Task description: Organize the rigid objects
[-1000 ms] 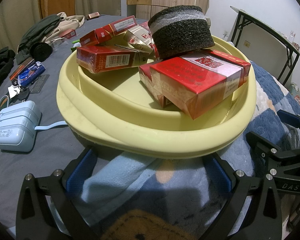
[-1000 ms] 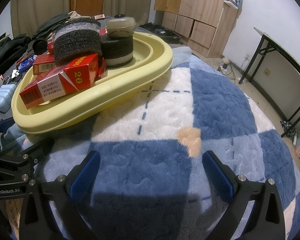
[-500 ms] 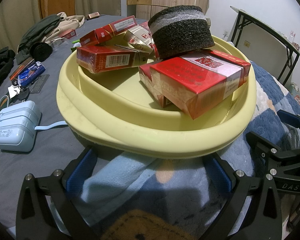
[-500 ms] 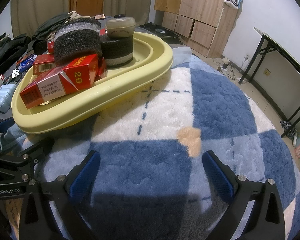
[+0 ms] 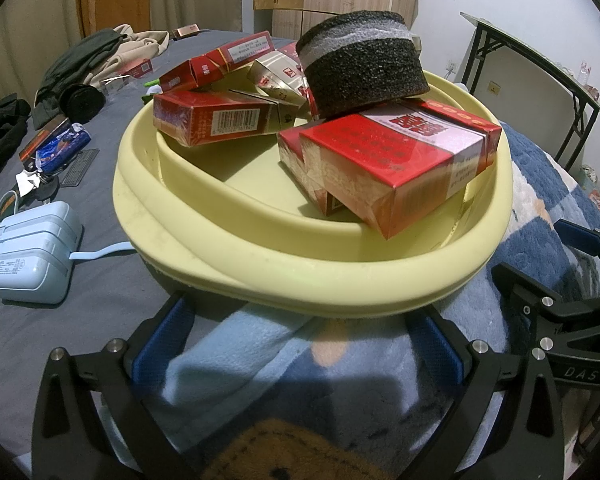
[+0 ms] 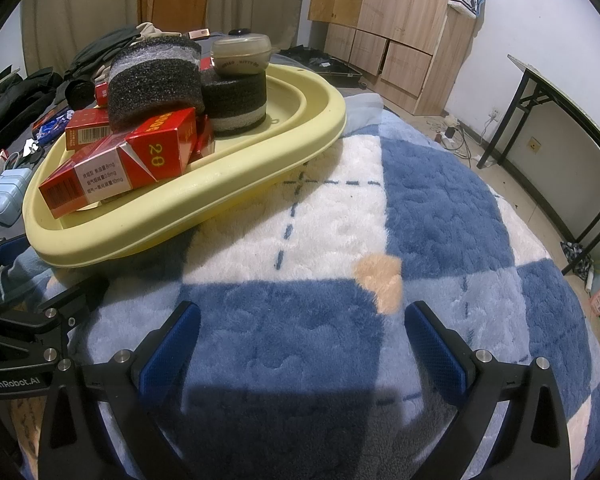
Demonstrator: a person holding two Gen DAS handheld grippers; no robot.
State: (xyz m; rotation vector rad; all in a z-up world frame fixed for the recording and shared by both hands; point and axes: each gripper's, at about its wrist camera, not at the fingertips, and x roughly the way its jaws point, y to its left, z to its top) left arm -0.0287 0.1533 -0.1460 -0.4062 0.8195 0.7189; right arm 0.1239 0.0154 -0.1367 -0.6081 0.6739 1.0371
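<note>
Yellow basin (image 5: 340, 276) just ahead of left tool (image 5: 296, 344) (fingers spread, empty).

Left tongs (image 5: 298, 344): black angular frame, blue ribbed pads (image 5: 160, 344), silver screws at the finger joints. Right tongs (image 6: 302, 340): same black frame, blue pads, silver screws. White lettering "GenRobot.AI" and "DAS" on the black bodies.

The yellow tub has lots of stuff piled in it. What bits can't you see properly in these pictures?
- Left wrist view: the second foam roll and the small round case are hidden behind the front foam roll.
- Right wrist view: most of the yellow tub floor is covered by the red boxes.
- Both views: the boxes' small print is too tiny to read.
</note>
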